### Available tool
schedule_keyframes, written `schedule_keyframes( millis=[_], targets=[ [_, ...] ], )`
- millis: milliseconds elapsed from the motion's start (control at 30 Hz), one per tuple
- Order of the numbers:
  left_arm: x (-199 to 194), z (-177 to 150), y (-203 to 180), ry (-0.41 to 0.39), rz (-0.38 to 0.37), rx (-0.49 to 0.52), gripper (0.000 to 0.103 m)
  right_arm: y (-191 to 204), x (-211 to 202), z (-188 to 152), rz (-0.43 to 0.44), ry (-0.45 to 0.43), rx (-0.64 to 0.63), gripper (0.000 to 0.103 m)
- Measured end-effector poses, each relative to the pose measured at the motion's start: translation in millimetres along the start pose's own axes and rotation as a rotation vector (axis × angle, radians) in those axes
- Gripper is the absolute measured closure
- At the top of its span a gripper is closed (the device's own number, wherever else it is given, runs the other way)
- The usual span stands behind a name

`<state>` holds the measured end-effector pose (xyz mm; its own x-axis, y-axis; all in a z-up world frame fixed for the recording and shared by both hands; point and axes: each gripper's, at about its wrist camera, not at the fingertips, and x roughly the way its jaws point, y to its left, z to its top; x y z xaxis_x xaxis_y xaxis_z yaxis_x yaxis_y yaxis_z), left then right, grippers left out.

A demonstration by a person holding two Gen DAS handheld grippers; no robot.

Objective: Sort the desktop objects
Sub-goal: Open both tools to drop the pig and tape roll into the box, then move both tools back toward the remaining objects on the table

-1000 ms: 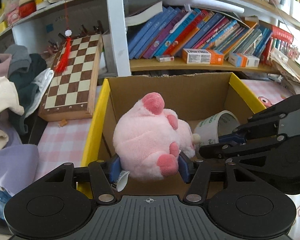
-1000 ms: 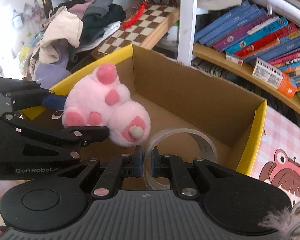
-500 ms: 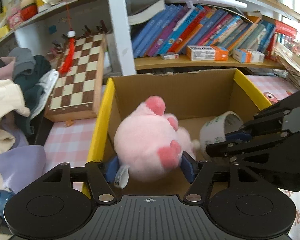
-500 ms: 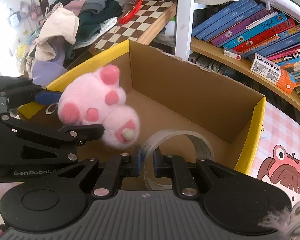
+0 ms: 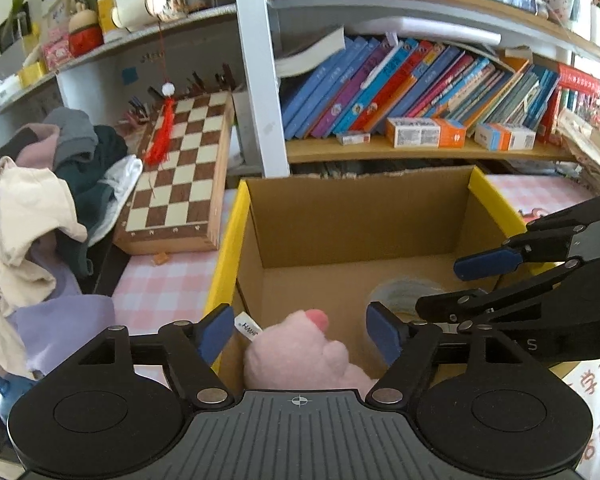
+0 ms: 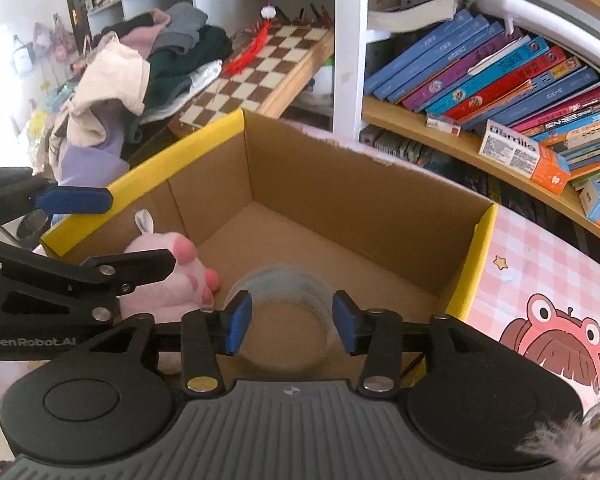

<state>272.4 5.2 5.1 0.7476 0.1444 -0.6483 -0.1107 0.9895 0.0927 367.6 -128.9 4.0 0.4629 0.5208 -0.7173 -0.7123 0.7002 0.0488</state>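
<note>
Down inside the box, two things lie loose.

Both grippers hang over the cardboard box (image 6: 340, 184), the left gripper (image 5: 300, 334) and the right gripper (image 6: 292, 320), and the jaws of both are spread wide with nothing in them. Close below, the pink plush toy (image 5: 300, 354) lies on the box floor near the left wall. Just beside it lies the roll of clear tape (image 6: 284, 300). So these two things are put away in the box. Farther back, on the worktop (image 5: 168, 284), a chessboard (image 5: 180, 176) and a heap of clothes (image 5: 32, 216) lie outside it; I cannot tell if they belong in the box too.
</note>
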Motion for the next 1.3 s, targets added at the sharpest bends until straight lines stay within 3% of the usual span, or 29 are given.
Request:
schedule_keyframes(
  millis=[200,400,867,1300],
  targets=[
    [-20.6,0.8,-4.3,-0.050,0.020,0.005,0.018,-1.7,-15.3,-3.2,0.014,-0.043,0.023,0.051],
    [-43.4,-4.1,-11.8,-0.101,0.059,0.029,0.014,-0.5,-27.6,-5.8,0.009,-0.087,0.042,0.037],
    [-73.9,-31.9,6.6,-0.129,0.084,-0.121,0.012,15.7,-67.8,-22.0,-0.053,-0.221,0.077,0.035],
    [-104.5,-54.9,23.9,-0.171,0.017,-0.114,0.011,58.6,-104.1,-56.0,-0.170,-0.263,0.121,0.032]
  ],
)
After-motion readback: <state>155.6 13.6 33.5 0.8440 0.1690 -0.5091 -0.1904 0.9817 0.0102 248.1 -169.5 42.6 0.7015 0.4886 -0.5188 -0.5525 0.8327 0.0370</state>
